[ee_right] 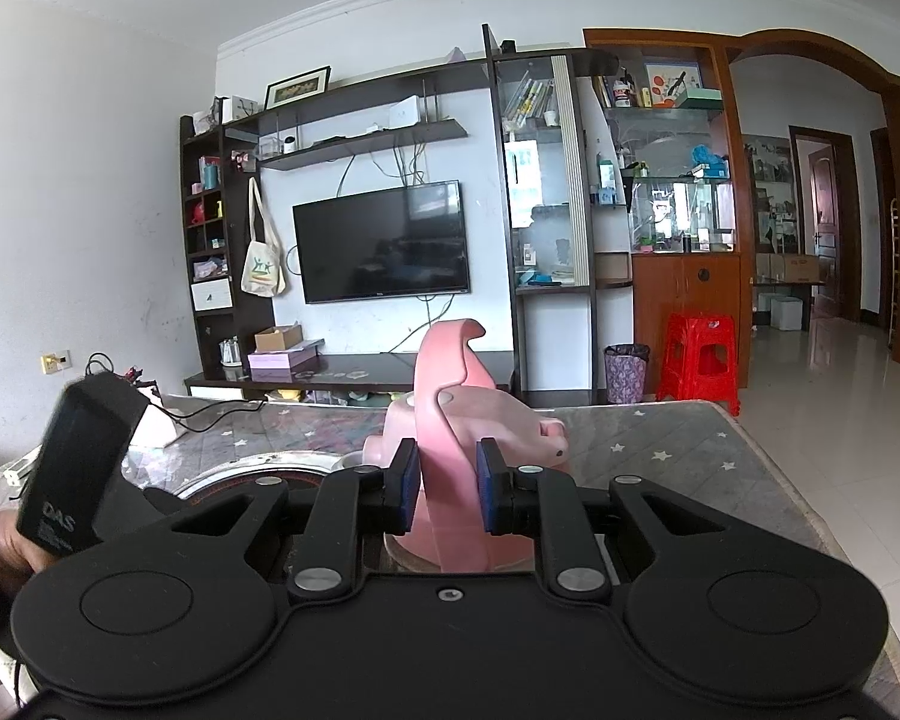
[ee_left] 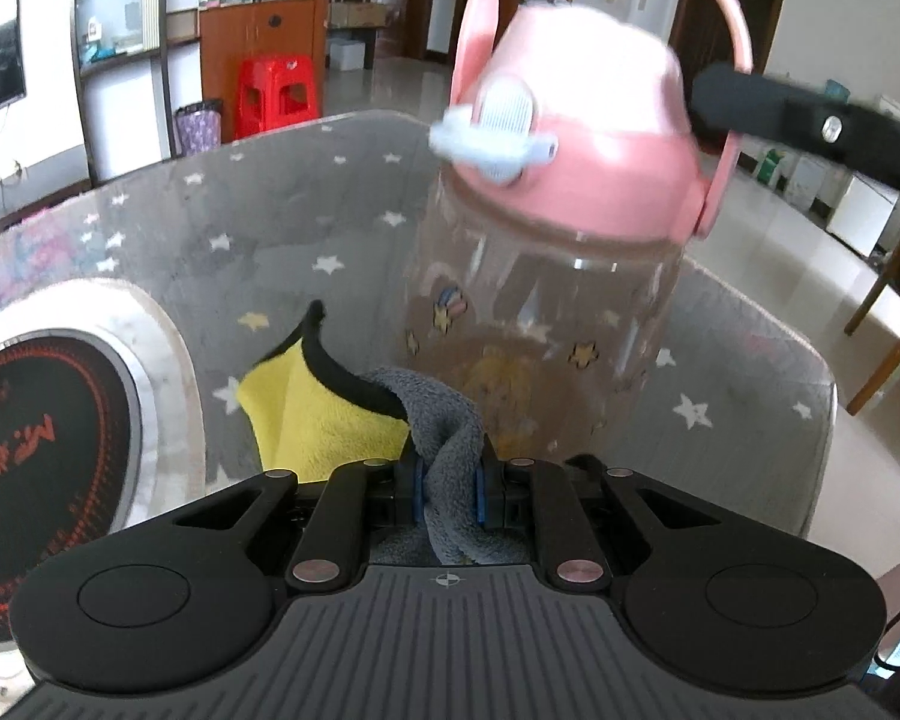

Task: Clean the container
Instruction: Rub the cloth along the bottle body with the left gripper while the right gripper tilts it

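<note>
A clear bottle [ee_left: 540, 324] with cartoon stickers, a pink lid [ee_left: 594, 138] and a pink carry handle [ee_left: 480, 12] stands tilted on the glass-topped table. My left gripper [ee_left: 448, 483] is shut on a grey and yellow cloth [ee_left: 450, 420], just in front of the bottle's base. My right gripper [ee_right: 447, 489] is shut on the pink handle [ee_right: 450, 450], above the lid [ee_right: 510, 420]. The right gripper's finger shows in the left wrist view [ee_left: 810, 120] at the handle.
A round induction cooktop [ee_left: 48, 444] is set in the table on the left. The table [ee_left: 342, 192] has a grey star-patterned top. A red stool [ee_right: 699, 354], a wooden chair [ee_left: 894, 312] and a TV cabinet [ee_right: 384, 240] stand around.
</note>
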